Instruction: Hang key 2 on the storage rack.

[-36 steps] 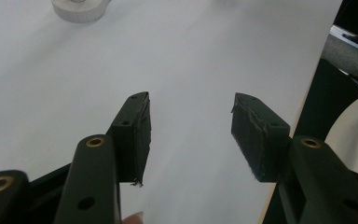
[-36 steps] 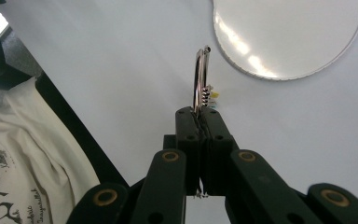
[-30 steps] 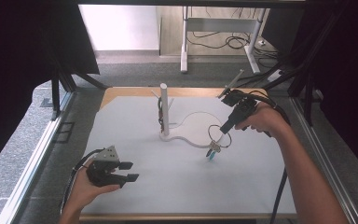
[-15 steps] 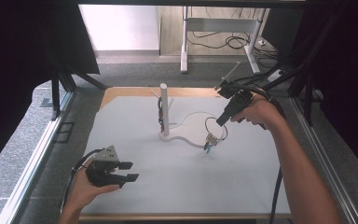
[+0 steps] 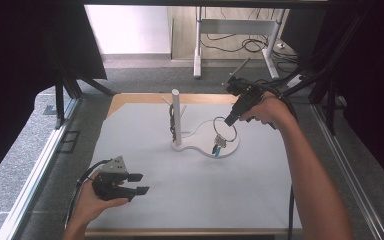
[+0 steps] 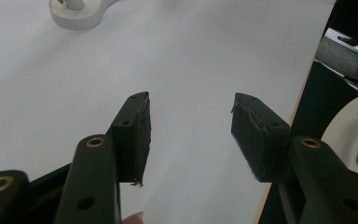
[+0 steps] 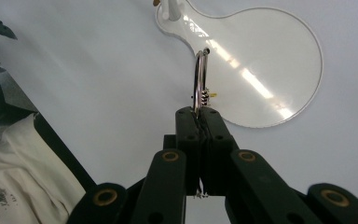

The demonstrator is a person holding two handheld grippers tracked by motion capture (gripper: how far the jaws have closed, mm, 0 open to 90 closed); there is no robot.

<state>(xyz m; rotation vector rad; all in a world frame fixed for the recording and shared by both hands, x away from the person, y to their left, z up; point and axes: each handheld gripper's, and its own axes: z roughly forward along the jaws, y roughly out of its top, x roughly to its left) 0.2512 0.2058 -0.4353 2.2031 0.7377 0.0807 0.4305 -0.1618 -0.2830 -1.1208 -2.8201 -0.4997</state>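
My right gripper is shut on a metal key ring and holds it in the air over the round end of a white stand base. A small bunch with a blue piece dangles from the ring. In the right gripper view the ring stands edge-on, straight out of the closed jaws of my right gripper, above the glossy base. The stand's white post rises to the left. My left gripper rests at the front left, open, with nothing between its fingers.
A dark item hangs on the post's side. The white mat covers the table, with a wooden edge at the front. Metal rails run along the left, and a desk frame with cables stands behind.
My right gripper has risen and moved back and a little left, carrying the key ring with its dangling bunch. The left gripper has stayed put.
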